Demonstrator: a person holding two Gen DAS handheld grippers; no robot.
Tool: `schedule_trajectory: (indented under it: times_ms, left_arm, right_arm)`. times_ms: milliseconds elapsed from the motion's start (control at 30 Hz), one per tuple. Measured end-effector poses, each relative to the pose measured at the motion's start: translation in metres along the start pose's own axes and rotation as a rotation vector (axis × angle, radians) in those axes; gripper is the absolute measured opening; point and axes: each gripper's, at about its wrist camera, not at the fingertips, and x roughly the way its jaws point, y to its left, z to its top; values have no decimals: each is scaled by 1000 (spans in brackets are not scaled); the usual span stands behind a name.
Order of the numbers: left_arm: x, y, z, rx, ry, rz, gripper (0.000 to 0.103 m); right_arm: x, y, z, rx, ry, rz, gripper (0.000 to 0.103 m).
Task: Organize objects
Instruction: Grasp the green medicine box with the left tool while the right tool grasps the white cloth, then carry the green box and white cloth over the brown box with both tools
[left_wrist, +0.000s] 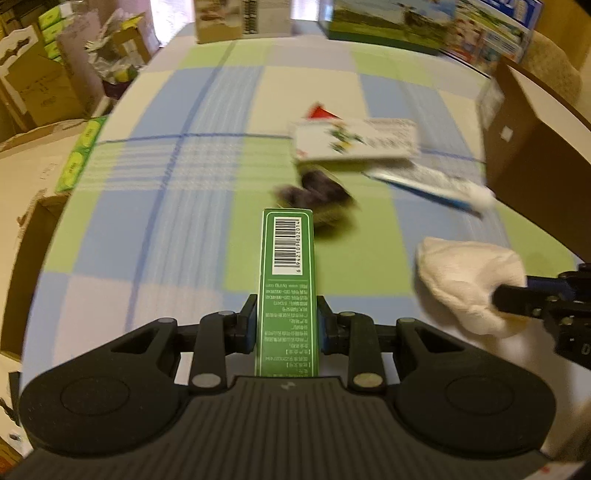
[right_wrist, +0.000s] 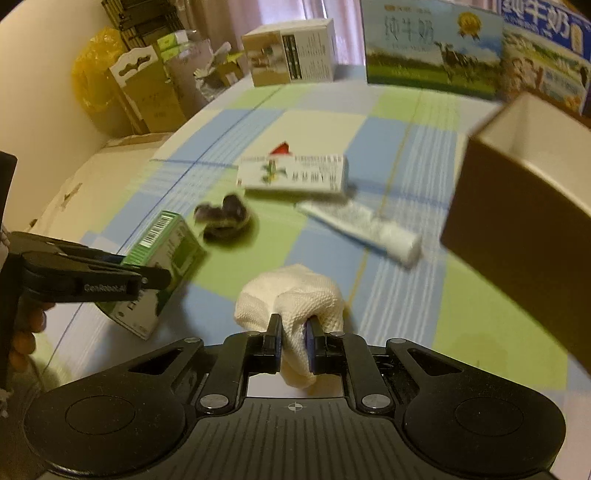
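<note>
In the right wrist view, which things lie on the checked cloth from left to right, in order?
green box → dark hair tie → white flat box → white tube → brown open box.

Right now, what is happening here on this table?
A person is tidying small items with two handheld grippers. The left gripper is shut on a green box, the right gripper on a white cloth. A white box, a tube and a dark object lie on the checked tablecloth, beside an open brown box.
</note>
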Motion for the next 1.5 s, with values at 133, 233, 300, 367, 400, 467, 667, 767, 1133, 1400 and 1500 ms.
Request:
schedule_trajectory:
  times_ms: [133,233,300,367,400,467,667,767,1133,1400,1500]
  left_arm:
    - [-7,-20,-14,26,5,-37,26]
    - [-5,-26,-15,47,1,-33,27]
    - [-1,-25,-15,40,8,-37,27]
    - [2,-24,-16,37,15,-43,27]
    - [3,-25,-17,37,16,-44,27]
    - [5,-26,-17,45,16,-43,27]
    - [8,-27,-16,45,20,-41,27]
    - [12,-27,-16,47,29,-39,27]
    - [15,-30,-16,74,23,-29,27]
    - [15,-30,-16,74,21,-28,26]
    - [12,-30,-15,74,9,-33,26]
  right_arm:
    - [-13,0,-17,10,6,19,12]
    - [-20,3,-23,2,-27,-8,55]
    - [-23,4,-24,-5,-62,-36,67]
    - [-22,3,-23,-17,-86,-24,67]
    - [-19,2,-23,-17,-82,-11,67]
    - [-11,2,-23,-17,-67,10,67]
    - [11,10,-20,-67,-53,-6,67]
    - [20,8,-21,-54,-32,8,67]
    - [23,4,-23,-12,-20,40,35]
    - [20,3,-23,-10,-23,39,32]
    - [15,0,-22,2,-29,35,32]
